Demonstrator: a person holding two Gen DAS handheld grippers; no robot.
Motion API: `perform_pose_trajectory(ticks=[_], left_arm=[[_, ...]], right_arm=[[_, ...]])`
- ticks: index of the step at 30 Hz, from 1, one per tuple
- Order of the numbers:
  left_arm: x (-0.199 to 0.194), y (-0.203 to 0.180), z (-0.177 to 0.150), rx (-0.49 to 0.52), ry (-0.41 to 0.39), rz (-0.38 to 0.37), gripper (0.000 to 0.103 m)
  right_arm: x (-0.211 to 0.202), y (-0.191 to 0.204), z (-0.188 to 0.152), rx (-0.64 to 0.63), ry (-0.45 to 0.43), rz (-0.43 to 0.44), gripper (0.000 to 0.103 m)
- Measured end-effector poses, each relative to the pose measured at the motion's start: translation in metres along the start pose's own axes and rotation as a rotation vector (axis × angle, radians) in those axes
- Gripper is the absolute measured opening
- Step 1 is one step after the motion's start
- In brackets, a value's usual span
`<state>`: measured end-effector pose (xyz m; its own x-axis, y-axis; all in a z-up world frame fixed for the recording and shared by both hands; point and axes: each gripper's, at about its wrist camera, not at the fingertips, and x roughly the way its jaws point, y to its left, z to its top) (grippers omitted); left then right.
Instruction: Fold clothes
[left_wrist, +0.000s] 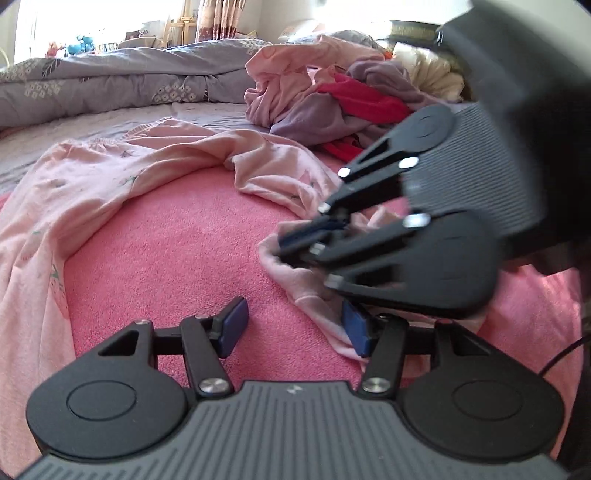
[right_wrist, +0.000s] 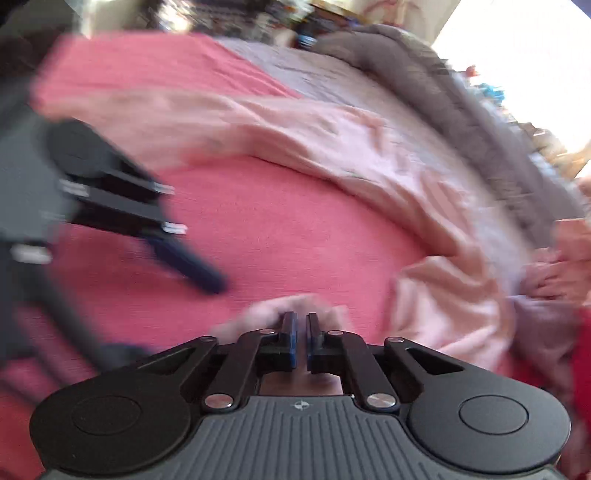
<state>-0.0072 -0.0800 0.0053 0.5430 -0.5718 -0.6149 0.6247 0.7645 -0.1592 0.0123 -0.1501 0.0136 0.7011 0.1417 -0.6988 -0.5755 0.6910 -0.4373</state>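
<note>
Pale pink garment (left_wrist: 110, 177) lengthwise left-right, right hand-held gripper (left_wrist: 314, 236) pinching end

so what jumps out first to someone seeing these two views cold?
The right gripper, reaching in from the right of the left wrist view, is shut on an edge of the pale pink printed garment, which sprawls across the bright pink terry towel. Below it the left gripper is open, one blue pad against the same cloth. Behind, a heap of pink, mauve and red clothes waits on the bed.
</note>
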Motion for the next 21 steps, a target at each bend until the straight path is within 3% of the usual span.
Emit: perform_pose_trajectory(ticks=[2,5,7,10,14,17,18,20,21], left_arm=[[-0.002,0.006,-0.001,-0.034,-0.008,-0.031,0.06],[-0.003,0.008,-0.002,-0.043,-0.011,-0.043,0.06],[-0.005,0.009,-0.002,-0.047,-0.013,-0.044,0.061],[-0.007,0.011,-0.003,-0.062,-0.014,-0.055,0.062],[-0.007,0.013,-0.002,-0.071,-0.014,-0.059,0.065],[-0.005,0.011,-0.001,-0.06,-0.011,-0.066,0.078],[-0.005,0.01,-0.001,-0.054,-0.008,-0.064,0.078],[-0.003,0.007,-0.001,-0.038,0.0,-0.051,0.079],[-0.003,0.007,-0.002,-0.037,0.001,-0.049,0.079]], right_arm=[[0.004,-0.01,0.002,0.057,-0.022,-0.021,0.009],[-0.021,-0.045,-0.004,0.213,-0.069,0.204,0.013],[-0.042,-0.053,-0.013,0.217,-0.063,0.297,0.017],[-0.049,-0.031,-0.034,0.113,0.066,0.263,0.02],[-0.061,-0.015,-0.05,0.113,0.009,0.206,0.021],[-0.064,-0.001,-0.053,0.067,-0.027,0.147,0.022],[-0.066,0.002,-0.053,0.045,-0.046,0.118,0.024],[-0.073,0.0,-0.052,0.067,-0.088,0.071,0.042],[-0.076,-0.008,-0.05,0.099,-0.116,0.043,0.07]])
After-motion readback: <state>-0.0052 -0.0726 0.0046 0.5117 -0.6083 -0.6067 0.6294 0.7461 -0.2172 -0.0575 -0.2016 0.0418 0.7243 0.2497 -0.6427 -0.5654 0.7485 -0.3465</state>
